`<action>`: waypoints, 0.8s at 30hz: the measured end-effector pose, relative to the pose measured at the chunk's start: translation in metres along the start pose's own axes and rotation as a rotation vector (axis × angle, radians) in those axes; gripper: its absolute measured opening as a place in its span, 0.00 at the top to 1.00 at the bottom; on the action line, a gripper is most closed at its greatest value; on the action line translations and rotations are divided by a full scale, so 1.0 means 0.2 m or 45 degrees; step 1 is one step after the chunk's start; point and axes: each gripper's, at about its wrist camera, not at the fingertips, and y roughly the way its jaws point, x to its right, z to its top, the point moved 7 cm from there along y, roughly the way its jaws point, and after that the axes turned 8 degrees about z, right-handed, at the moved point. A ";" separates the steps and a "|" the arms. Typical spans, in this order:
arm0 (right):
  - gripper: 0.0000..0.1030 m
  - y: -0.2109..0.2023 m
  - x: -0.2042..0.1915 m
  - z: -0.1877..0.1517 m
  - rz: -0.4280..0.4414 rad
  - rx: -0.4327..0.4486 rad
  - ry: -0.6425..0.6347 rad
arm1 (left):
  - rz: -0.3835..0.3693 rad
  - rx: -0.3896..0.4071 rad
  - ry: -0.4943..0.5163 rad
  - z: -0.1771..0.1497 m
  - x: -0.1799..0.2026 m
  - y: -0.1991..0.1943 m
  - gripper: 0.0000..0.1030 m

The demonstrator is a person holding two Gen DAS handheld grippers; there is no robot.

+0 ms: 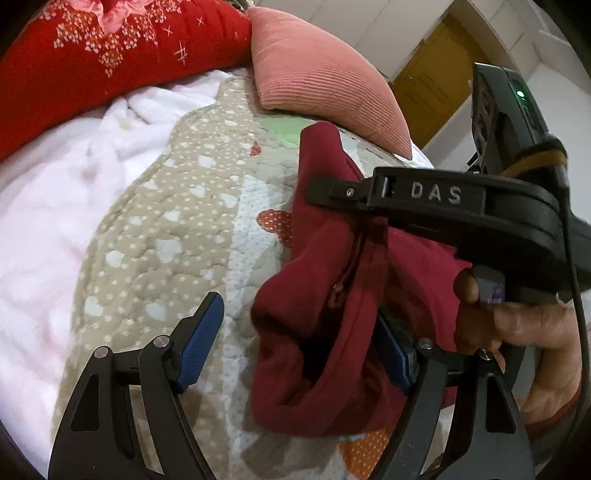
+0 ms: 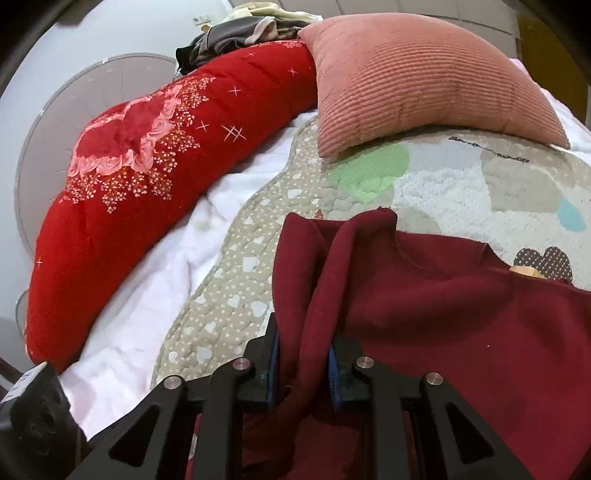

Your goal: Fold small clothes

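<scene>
A small dark red garment point(image 1: 332, 295) lies bunched on a quilted patterned mat point(image 1: 155, 229). My left gripper point(image 1: 295, 343) is open, its blue-padded fingers point(image 1: 201, 339) spread; the right pad sits partly under a fold of the garment. My right gripper point(image 2: 303, 365) is shut on a bunched fold of the dark red garment point(image 2: 443, 314), which spreads flat to the right. The right gripper's body point(image 1: 443, 199) and the hand holding it show at the right of the left wrist view, above the garment.
A red floral bolster point(image 2: 147, 155) and a pink ribbed cushion point(image 2: 417, 77) lie at the mat's far side. A white fleece blanket point(image 1: 48, 221) lies left of the mat. A pile of clothes point(image 2: 240, 33) and a fan point(image 2: 55, 122) stand behind.
</scene>
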 end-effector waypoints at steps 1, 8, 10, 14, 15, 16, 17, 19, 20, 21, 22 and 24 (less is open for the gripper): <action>0.81 0.01 0.00 0.00 0.000 -0.002 -0.004 | -0.020 -0.006 -0.018 0.00 0.00 0.01 0.24; 0.79 0.11 -0.03 0.01 -0.105 -0.088 -0.090 | -0.113 0.005 -0.049 0.02 0.00 0.03 0.47; 0.65 0.16 -0.02 0.02 -0.125 -0.130 -0.098 | -0.093 0.009 -0.013 0.02 0.02 0.03 0.55; 0.50 0.25 -0.01 0.04 -0.165 -0.169 -0.101 | -0.079 0.010 0.007 0.02 0.03 0.04 0.59; 0.51 0.26 -0.01 0.04 -0.176 -0.163 -0.122 | -0.080 0.009 0.008 0.02 0.03 0.04 0.61; 0.55 0.26 -0.01 0.04 -0.176 -0.151 -0.126 | -0.085 0.009 0.011 0.02 0.04 0.04 0.65; 0.67 0.24 0.00 0.04 -0.184 -0.127 -0.119 | -0.093 0.009 0.015 0.02 0.05 0.03 0.65; 0.78 0.18 0.01 0.04 -0.144 -0.064 -0.088 | -0.112 0.022 0.042 0.01 0.09 -0.01 0.67; 0.80 0.12 0.02 0.04 -0.115 -0.013 -0.069 | -0.118 0.030 0.059 0.01 0.12 -0.02 0.67; 0.82 0.07 0.02 0.04 -0.094 0.020 -0.055 | -0.131 0.041 0.081 0.01 0.16 -0.05 0.67; 0.82 0.01 0.03 0.05 -0.062 0.056 -0.041 | -0.143 0.051 0.093 0.01 0.19 -0.07 0.67; 0.83 -0.14 0.04 0.05 -0.010 0.116 -0.034 | -0.168 0.066 0.123 0.00 0.30 -0.12 0.67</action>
